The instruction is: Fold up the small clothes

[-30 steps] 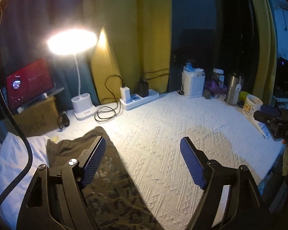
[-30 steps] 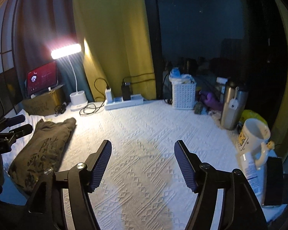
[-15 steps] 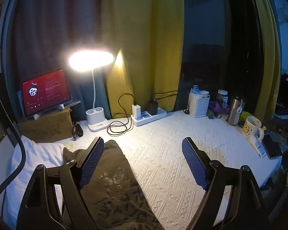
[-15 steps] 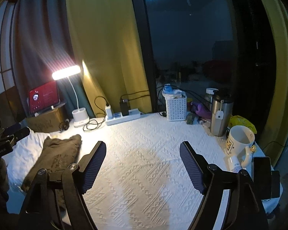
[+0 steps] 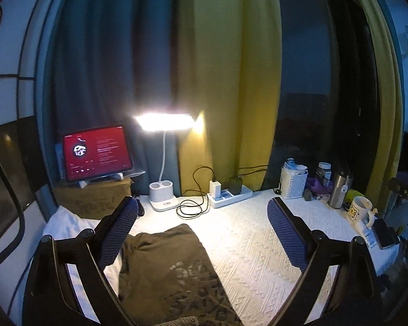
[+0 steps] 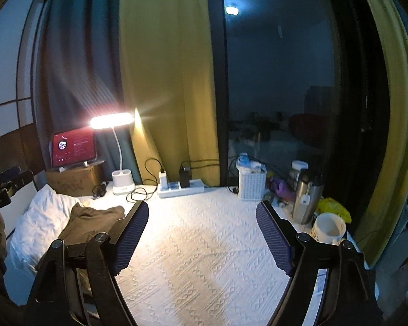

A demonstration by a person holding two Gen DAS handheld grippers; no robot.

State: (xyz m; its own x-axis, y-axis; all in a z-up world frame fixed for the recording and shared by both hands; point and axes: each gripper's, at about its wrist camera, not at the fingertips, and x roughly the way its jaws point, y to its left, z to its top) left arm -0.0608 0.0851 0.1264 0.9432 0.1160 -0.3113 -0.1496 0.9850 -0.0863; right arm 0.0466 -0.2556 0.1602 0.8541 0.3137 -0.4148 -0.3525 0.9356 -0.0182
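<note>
A folded olive-brown garment (image 5: 166, 269) with a dark print lies on the white textured cover (image 5: 258, 244), its left edge on a white pillow (image 5: 59, 222). My left gripper (image 5: 202, 203) hovers above it, apart from the cloth; its jaws are opening and nothing is between them. My right gripper (image 6: 201, 206) hangs over the bare cover (image 6: 204, 244) to the right of the garment (image 6: 92, 222), open wide and holding nothing. Part of the left gripper (image 6: 2, 190) shows at the left edge of the right wrist view.
Along the back stand a lit desk lamp (image 5: 163, 122), a red-screened tablet (image 5: 96, 152) on a cardboard box, a power strip (image 5: 228, 193) with cables and a white basket (image 5: 293, 182). A steel flask (image 5: 338, 190), mug (image 5: 360, 212) and phone (image 5: 385, 233) crowd the right edge.
Both grippers have risen and drawn back from the table, so more curtain and window show. Both pairs of jaws stand a little wider. The garment has not moved.
</note>
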